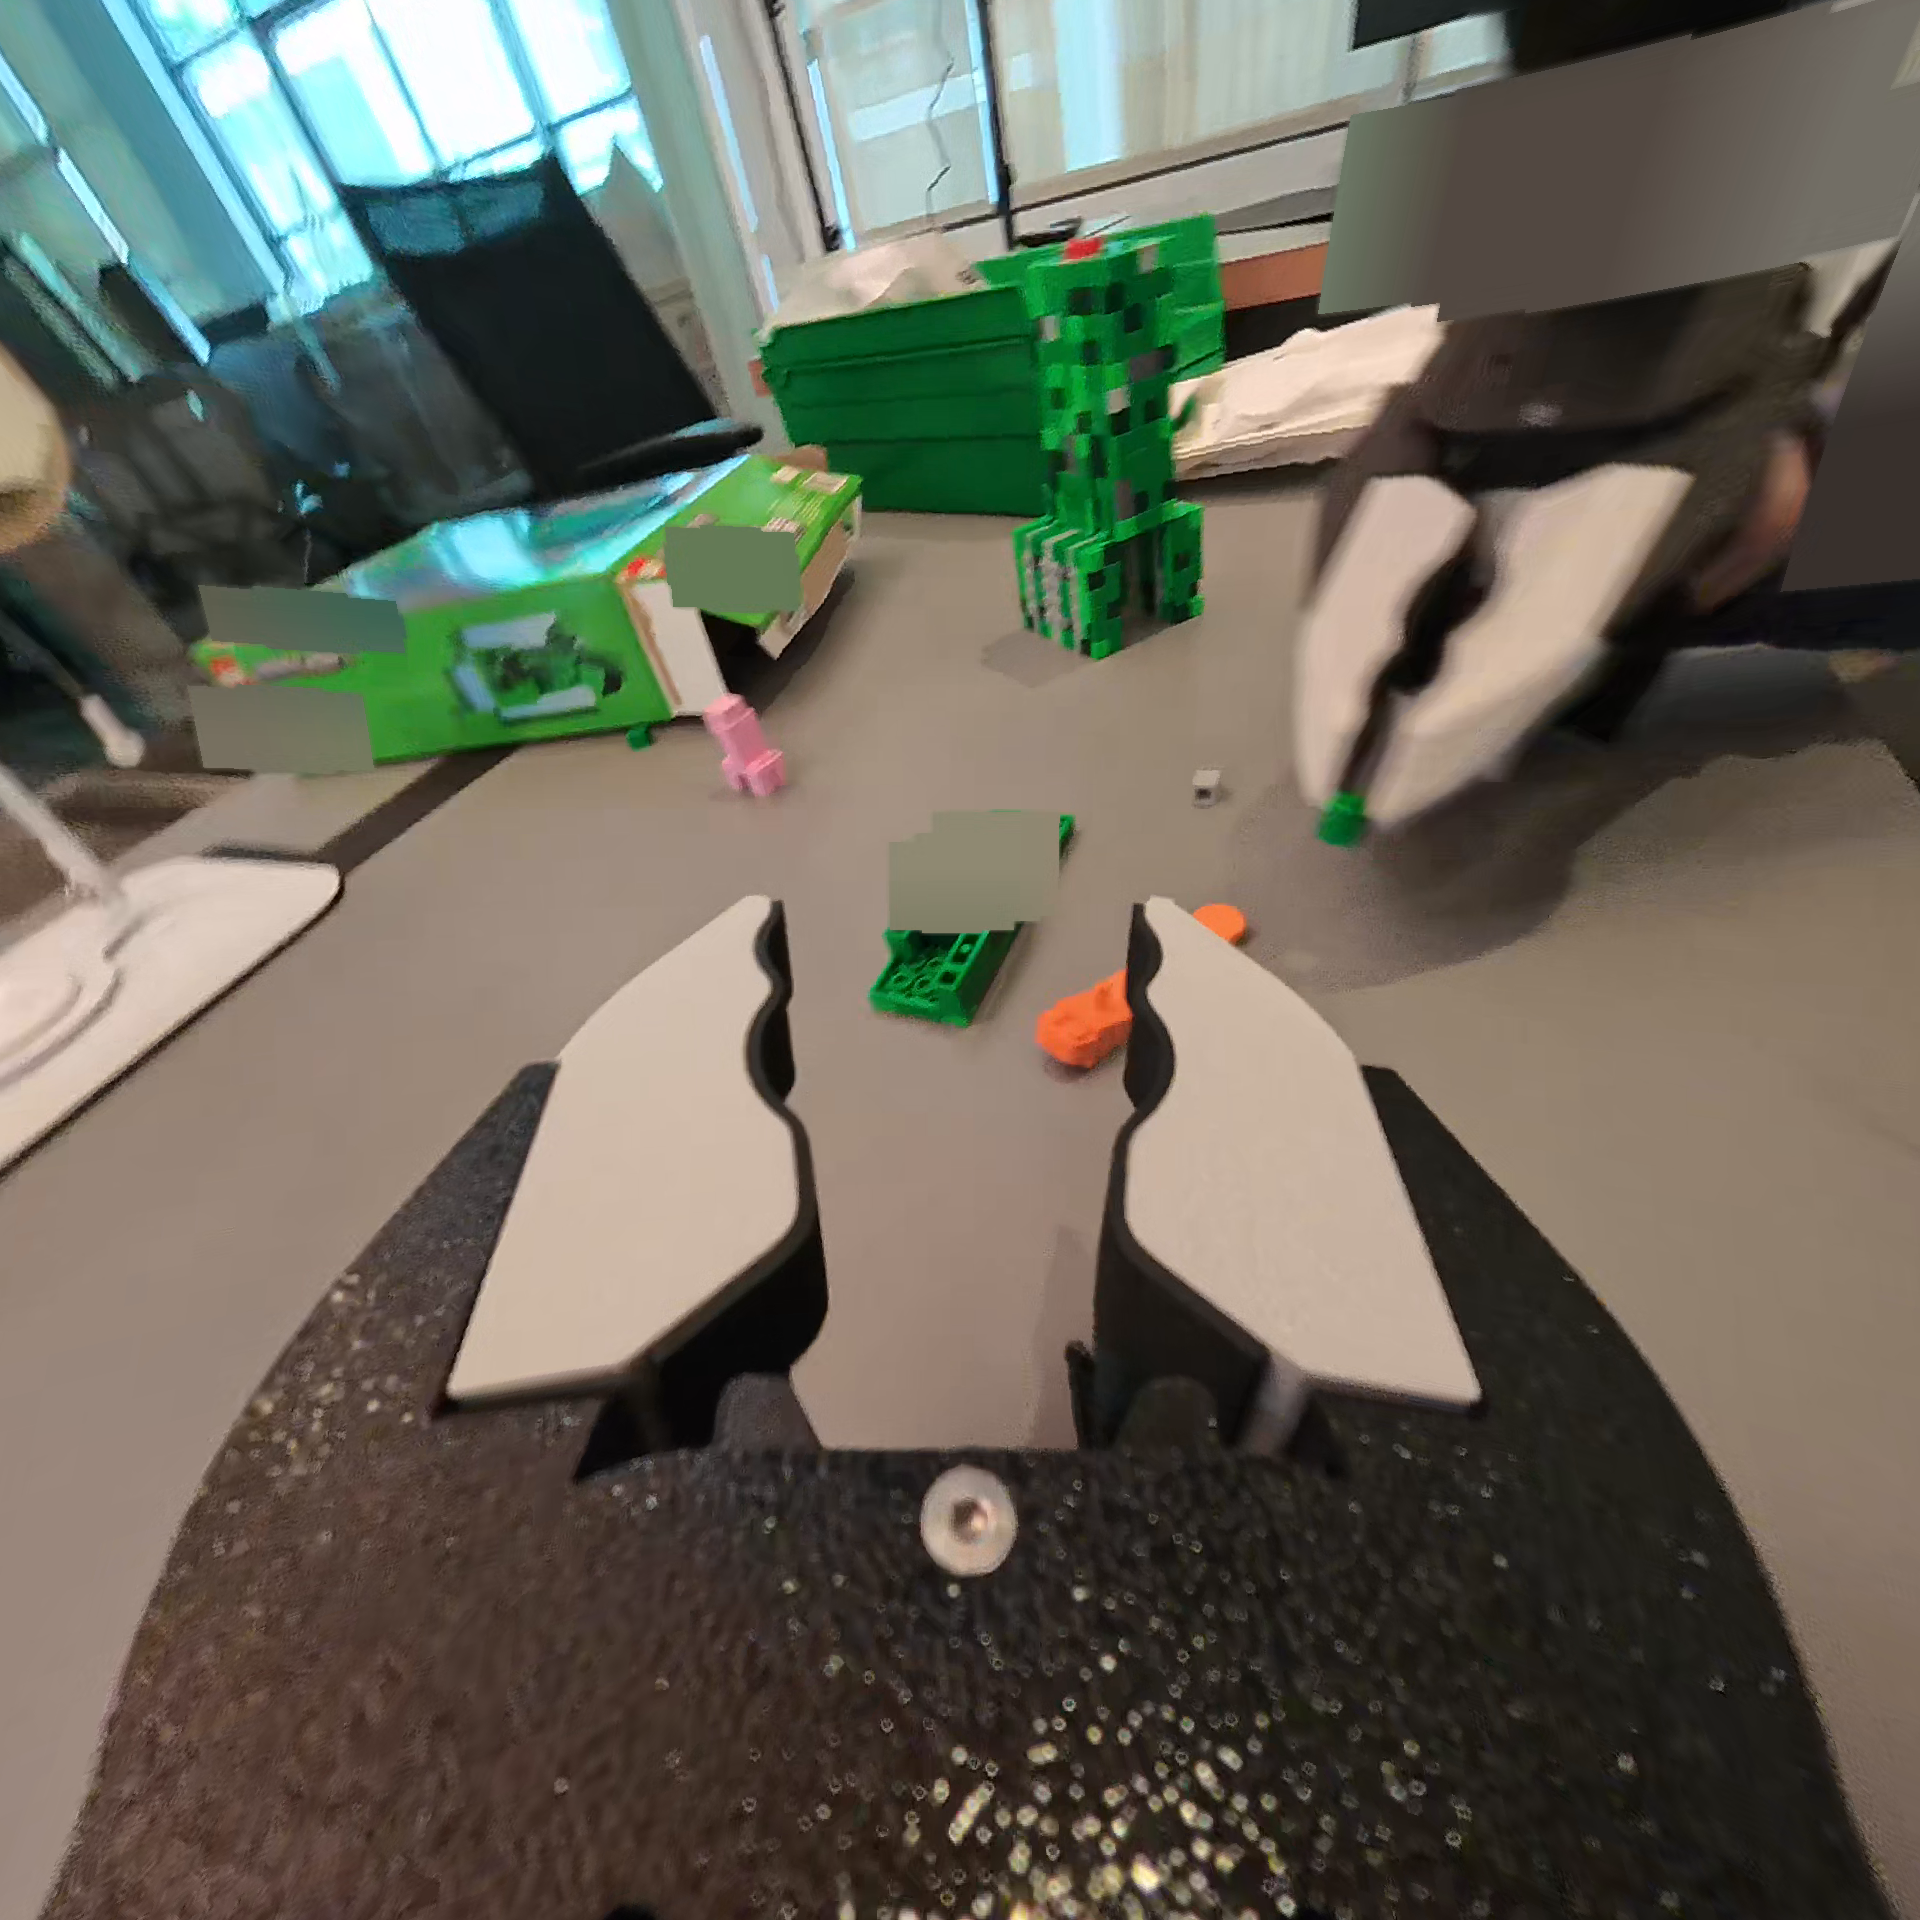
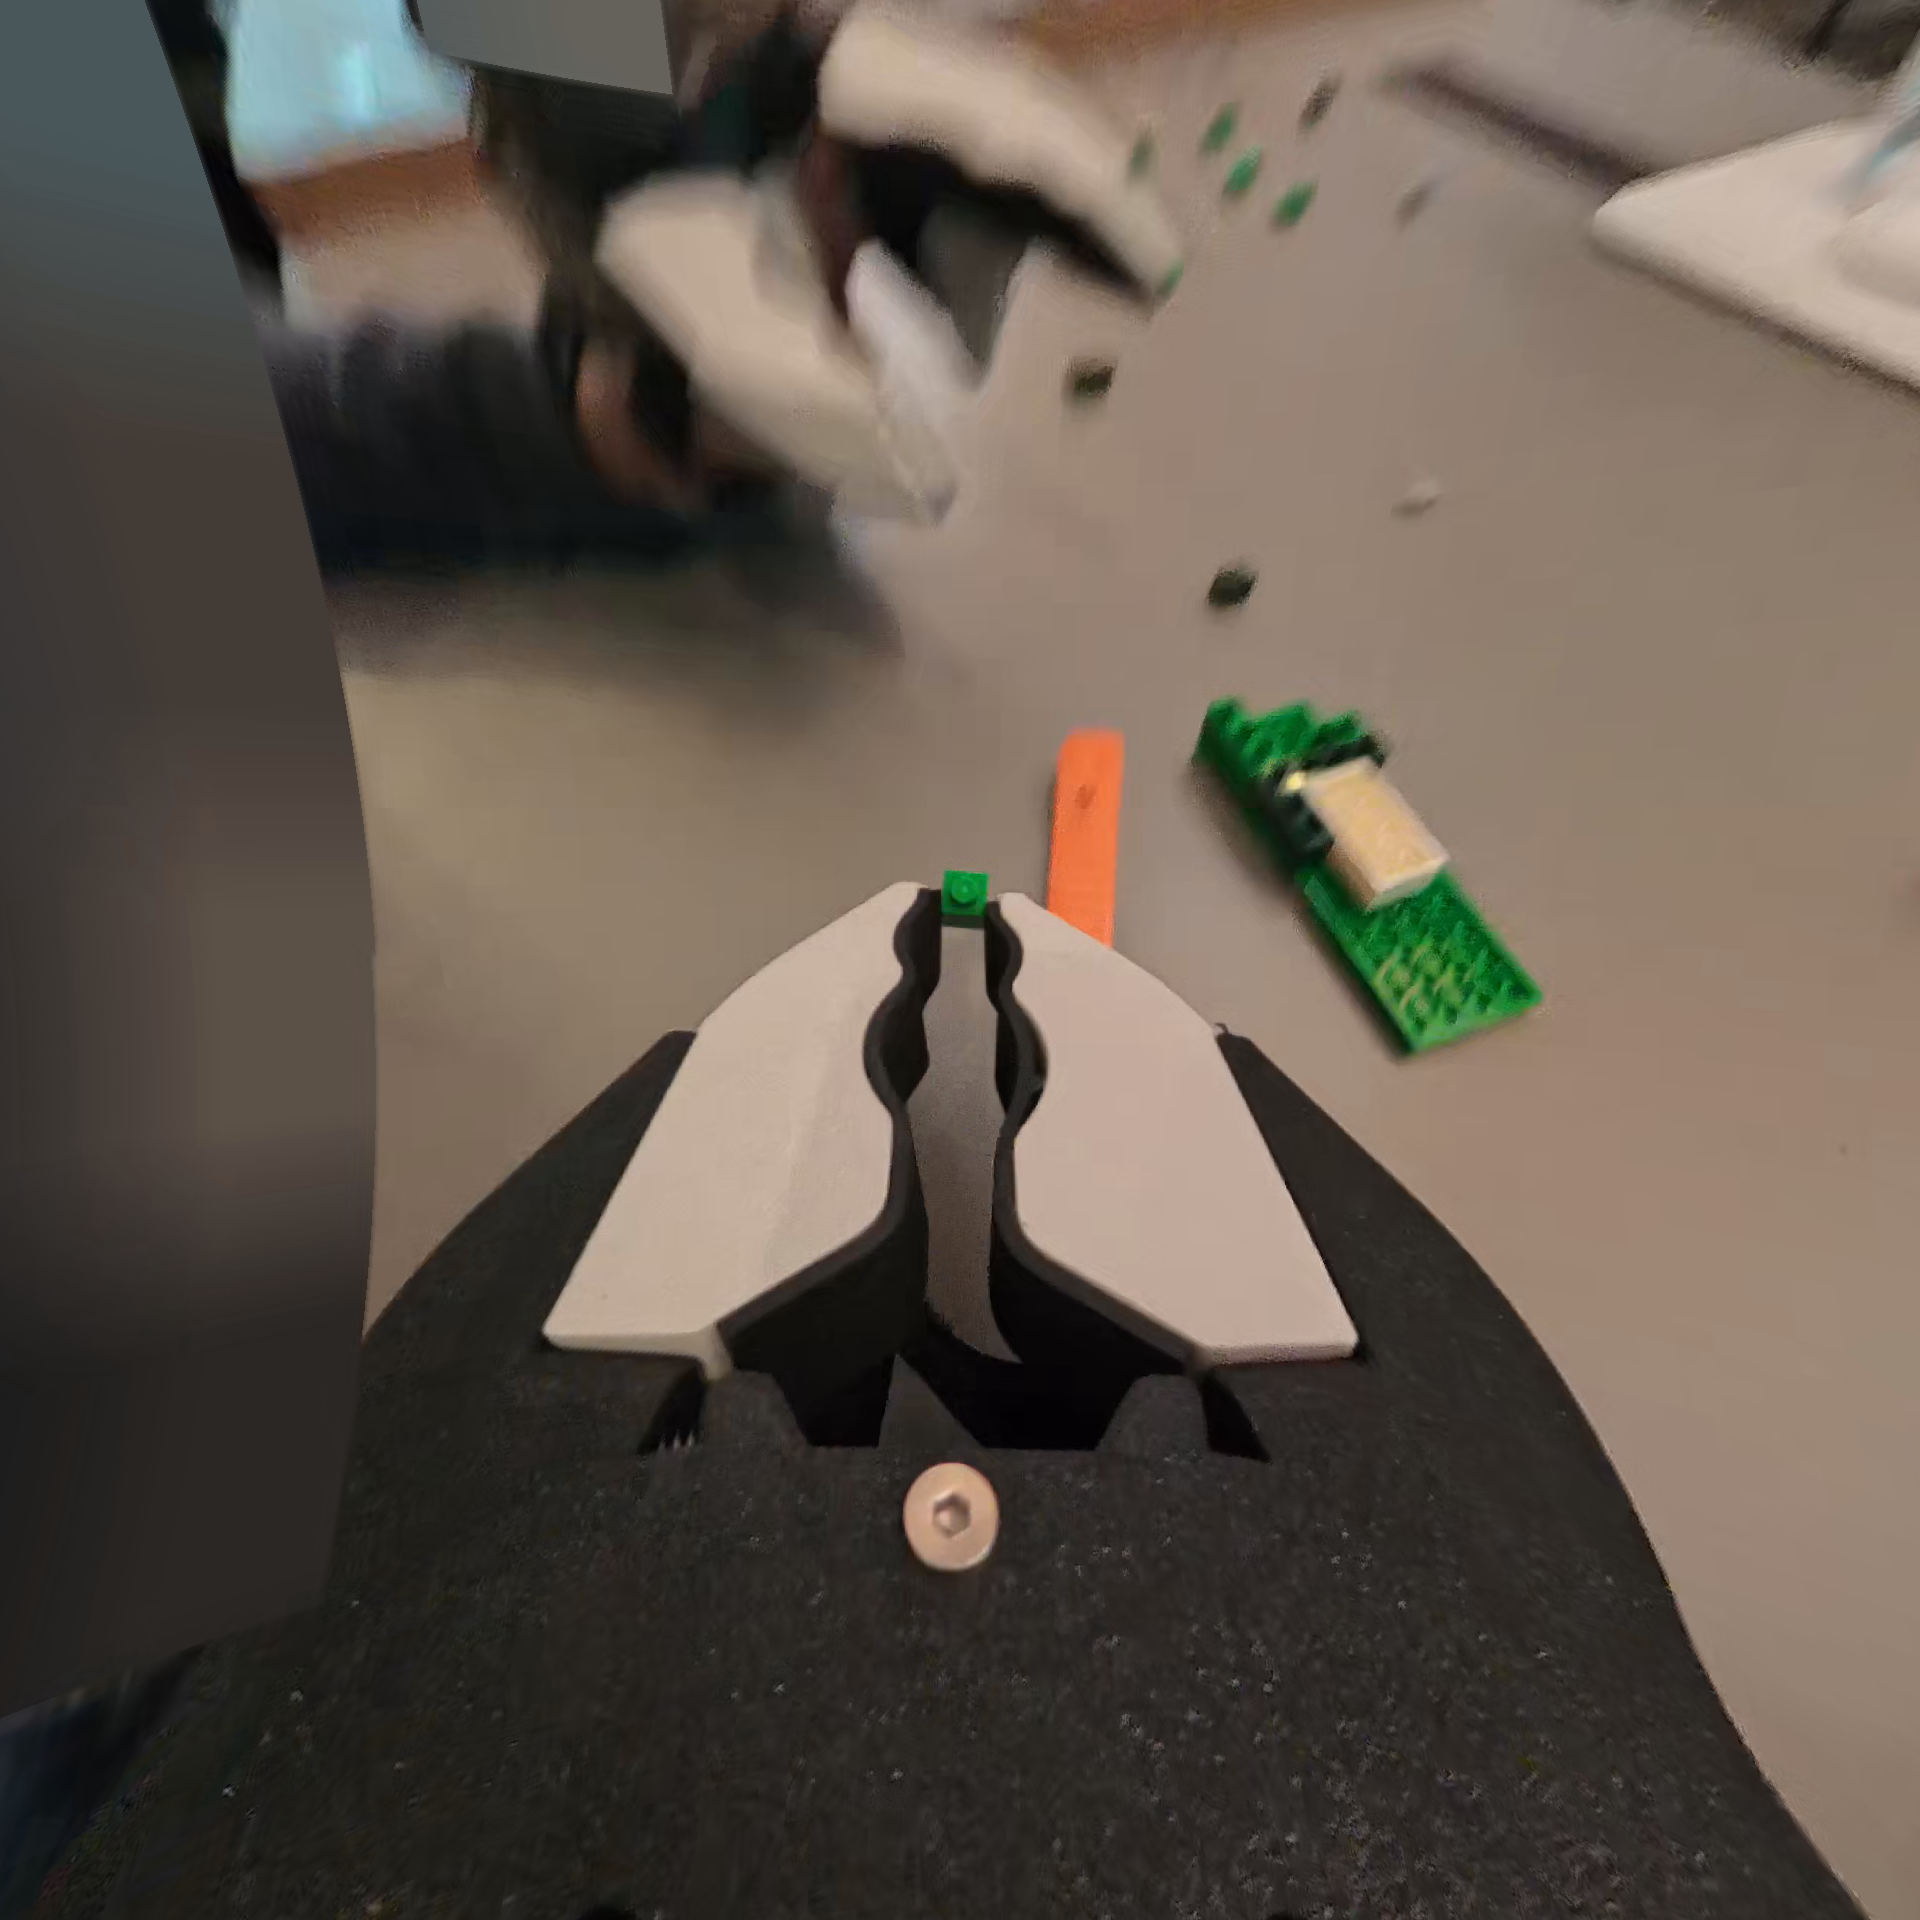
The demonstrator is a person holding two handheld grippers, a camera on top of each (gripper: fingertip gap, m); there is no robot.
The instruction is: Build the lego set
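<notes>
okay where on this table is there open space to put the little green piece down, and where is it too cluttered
Bare grey table lies left of the green plate assembly, between it and the white lamp base; more shows behind, between the pink figure and the tall green model. Crowded: around the assembly and orange separator, and where the right gripper holds the small green brick.
</notes>
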